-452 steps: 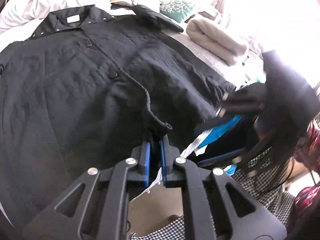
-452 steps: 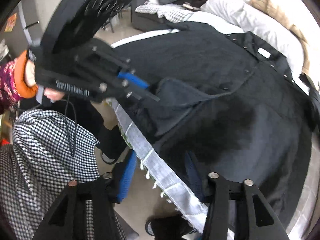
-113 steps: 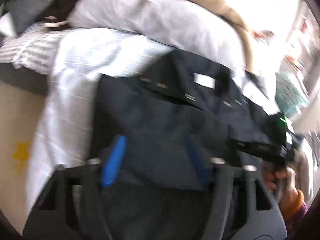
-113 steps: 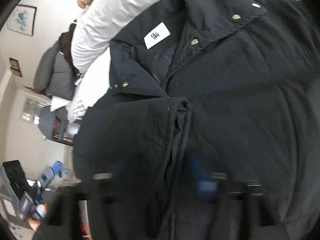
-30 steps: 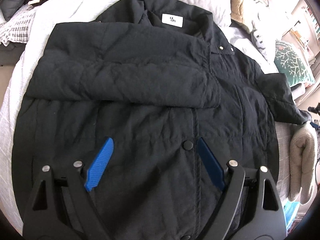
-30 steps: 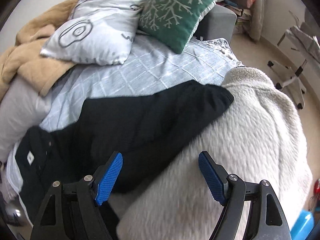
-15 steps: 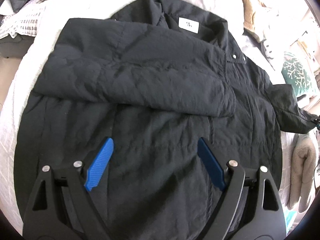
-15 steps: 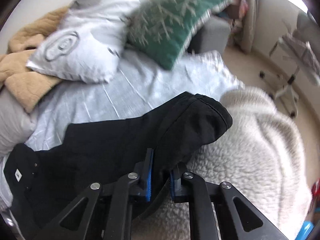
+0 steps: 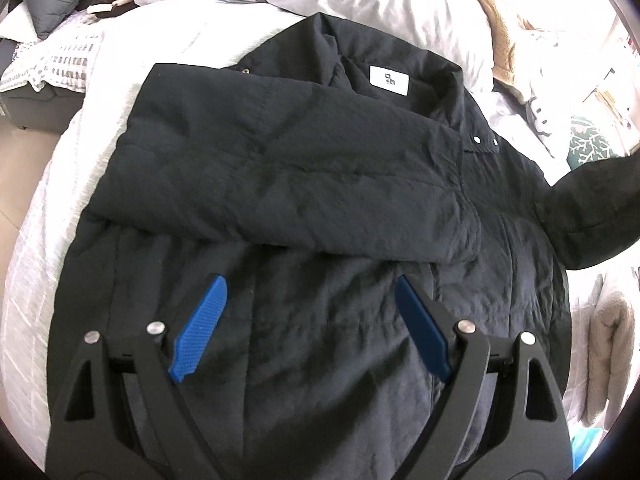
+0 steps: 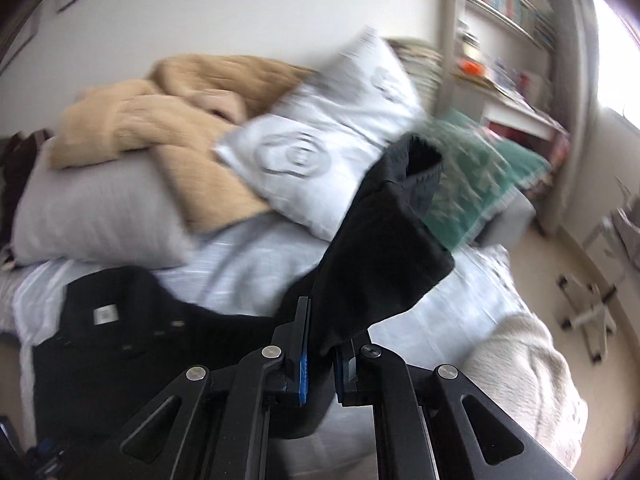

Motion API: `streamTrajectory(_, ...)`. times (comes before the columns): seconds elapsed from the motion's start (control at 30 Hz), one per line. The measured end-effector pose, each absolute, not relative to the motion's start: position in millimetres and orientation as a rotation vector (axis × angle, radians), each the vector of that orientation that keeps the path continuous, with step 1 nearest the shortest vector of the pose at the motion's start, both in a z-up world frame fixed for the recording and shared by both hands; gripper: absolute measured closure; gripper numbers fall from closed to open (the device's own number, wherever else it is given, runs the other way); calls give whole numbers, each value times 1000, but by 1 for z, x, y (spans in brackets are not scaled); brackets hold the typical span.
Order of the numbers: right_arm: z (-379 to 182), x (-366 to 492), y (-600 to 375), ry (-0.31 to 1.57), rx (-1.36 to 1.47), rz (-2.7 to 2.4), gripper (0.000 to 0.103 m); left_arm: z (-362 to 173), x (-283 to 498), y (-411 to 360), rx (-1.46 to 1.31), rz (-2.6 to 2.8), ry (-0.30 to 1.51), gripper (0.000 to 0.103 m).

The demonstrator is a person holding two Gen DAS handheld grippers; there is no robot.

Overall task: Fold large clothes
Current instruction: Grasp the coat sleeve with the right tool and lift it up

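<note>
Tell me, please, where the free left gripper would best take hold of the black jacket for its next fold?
Probably the jacket's bottom hem, approached from the near edge of the bed: it lies flat below the open left gripper, clear of the folded sleeve.

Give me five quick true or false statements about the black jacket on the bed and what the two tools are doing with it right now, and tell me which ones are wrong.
1. The right tool is shut on the jacket's free sleeve. True.
2. The left tool grips the jacket's hem. False: its jaws stand wide open above the black jacket, holding nothing.
3. One sleeve lies folded across the jacket's chest. True.
4. The white label sits inside the collar. True.
5. The sleeve in the right tool lies flat on the cream fleece blanket. False: it is lifted, its cuff up in front of the pillows.
</note>
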State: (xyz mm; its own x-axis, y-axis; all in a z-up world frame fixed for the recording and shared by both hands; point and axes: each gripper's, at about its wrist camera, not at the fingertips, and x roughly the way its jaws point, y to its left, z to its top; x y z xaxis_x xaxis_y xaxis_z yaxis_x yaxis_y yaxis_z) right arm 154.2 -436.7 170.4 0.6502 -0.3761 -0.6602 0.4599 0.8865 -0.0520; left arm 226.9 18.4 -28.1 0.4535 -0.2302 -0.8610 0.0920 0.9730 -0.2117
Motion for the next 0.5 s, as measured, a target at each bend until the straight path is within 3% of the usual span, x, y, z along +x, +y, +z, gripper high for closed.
streamTrajectory(0.23, 167, 188, -311, 731, -29, -221, 94, -32, 231, 25, -168, -186, 1099, 17)
streamTrajectory(0.5, 96, 216, -192, 849, -173, 29, 94, -31, 234, 32, -168, -183, 1083, 17)
